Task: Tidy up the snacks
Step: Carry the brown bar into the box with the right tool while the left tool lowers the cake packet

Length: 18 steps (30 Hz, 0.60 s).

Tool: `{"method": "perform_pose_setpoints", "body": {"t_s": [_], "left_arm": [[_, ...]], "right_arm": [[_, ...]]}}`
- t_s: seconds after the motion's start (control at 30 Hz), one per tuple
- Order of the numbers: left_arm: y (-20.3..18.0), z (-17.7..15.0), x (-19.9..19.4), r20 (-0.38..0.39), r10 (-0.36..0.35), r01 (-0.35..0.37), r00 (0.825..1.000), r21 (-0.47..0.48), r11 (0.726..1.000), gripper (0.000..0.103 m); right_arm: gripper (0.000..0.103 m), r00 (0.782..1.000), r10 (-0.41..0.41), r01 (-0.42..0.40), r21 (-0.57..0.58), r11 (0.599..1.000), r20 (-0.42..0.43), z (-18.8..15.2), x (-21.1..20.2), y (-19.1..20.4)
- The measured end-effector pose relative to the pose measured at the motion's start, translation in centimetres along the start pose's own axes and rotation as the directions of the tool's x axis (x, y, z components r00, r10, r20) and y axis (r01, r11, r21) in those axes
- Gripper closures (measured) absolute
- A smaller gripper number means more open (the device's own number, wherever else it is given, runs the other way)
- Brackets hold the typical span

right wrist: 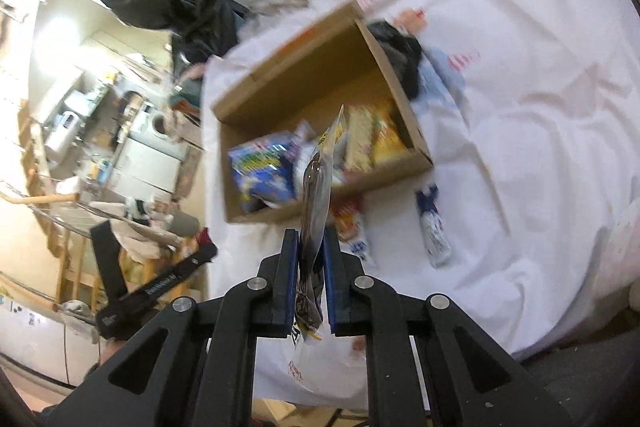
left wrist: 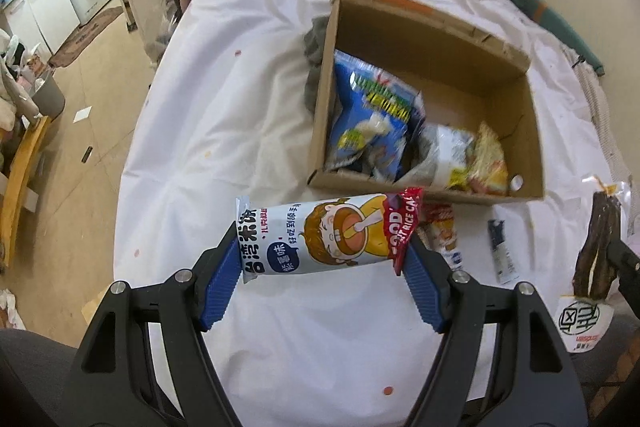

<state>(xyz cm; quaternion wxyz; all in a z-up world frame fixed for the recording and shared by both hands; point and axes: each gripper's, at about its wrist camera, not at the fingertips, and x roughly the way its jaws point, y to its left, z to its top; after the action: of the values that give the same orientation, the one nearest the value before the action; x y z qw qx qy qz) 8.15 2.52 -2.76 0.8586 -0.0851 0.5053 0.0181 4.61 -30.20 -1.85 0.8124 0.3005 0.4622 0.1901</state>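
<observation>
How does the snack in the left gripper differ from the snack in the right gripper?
The rice cake pack is puffy, opaque white and red with a cartoon; the clear pouch is flat and shows dark contents. The left gripper spans its pack lengthwise, held crosswise; the right gripper pinches its pouch edge-on. Both are outside the cardboard box.

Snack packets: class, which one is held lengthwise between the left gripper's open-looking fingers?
The white rice-cake packet with the cartoon child, clamped end to end in the left gripper. The others lie in the cardboard box, on the sheet, or in the right gripper.
</observation>
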Motion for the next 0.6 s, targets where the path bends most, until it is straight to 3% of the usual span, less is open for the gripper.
{"method": "perform_pose_setpoints", "body": {"t_s": [0.27,0.6], "left_arm": [[-2.1,3.6,-3.5,0.114,-0.023,0.017,0.993,0.056,0.998,0.032],[-4.1,7.4,-3.2,0.146,-0.044,0.028,0.988,0.108,0.994,0.032]], "right_arm": [[0.091,0.997,0.039,-0.034,-0.074,0.997,0.072,3.7,-1.6,2.7],[0.091,0.993,0.053,-0.042,-0.103,0.994,0.106,7.9,0.3,4.0]]}}
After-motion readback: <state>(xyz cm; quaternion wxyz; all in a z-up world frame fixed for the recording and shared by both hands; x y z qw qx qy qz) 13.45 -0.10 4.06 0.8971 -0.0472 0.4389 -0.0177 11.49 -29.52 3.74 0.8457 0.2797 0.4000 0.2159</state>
